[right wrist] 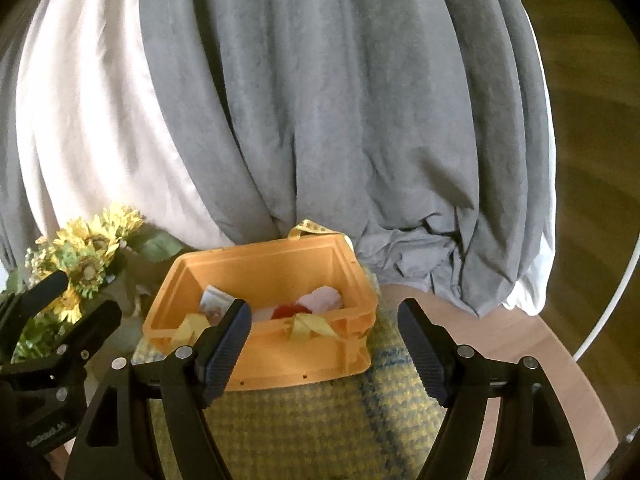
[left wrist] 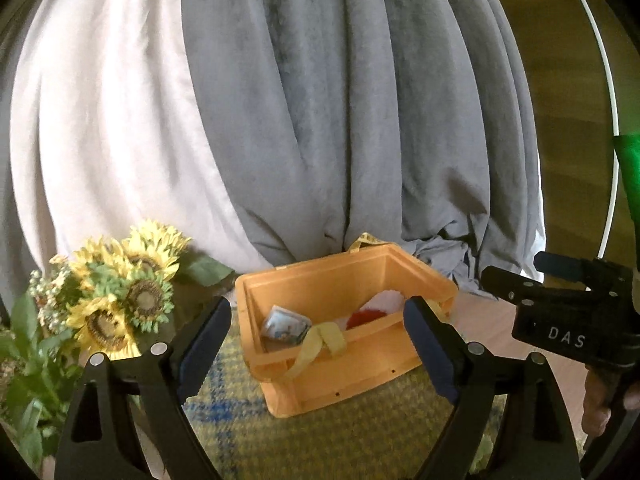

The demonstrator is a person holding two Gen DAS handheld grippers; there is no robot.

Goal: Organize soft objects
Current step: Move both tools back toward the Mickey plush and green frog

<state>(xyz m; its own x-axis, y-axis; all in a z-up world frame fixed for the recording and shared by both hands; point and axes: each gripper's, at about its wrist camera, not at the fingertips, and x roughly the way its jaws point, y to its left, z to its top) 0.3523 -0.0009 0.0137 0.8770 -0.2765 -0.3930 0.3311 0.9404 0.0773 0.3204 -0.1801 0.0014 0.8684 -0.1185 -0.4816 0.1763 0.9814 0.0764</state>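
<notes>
Grey curtain [right wrist: 320,120] hangs in heavy folds across the back, with a white curtain [right wrist: 92,128] beside it toward the left. Below them the round wooden table [right wrist: 520,340] carries a yellow-and-blue checked cloth [right wrist: 300,432], which reaches the table's near edge. On that cloth, toward its far edge, sits the orange plastic crate [right wrist: 280,368], open at the top. Sunflowers [left wrist: 120,292] stand just beside the crate at the table's left edge.

Inside the crate I see a small printed packet [left wrist: 286,326] against the left wall, something white [right wrist: 320,300] toward the right wall and a red item [right wrist: 290,310] next to it; I cannot tell what these two are. A yellow ribbon [left wrist: 320,342] drapes over the crate's near rim.

My left gripper [left wrist: 316,344] hovers before the crate, fingers spread wide, holding nothing. My right gripper [right wrist: 324,344] does likewise, fingers wide apart and empty, framing the crate's near wall.
</notes>
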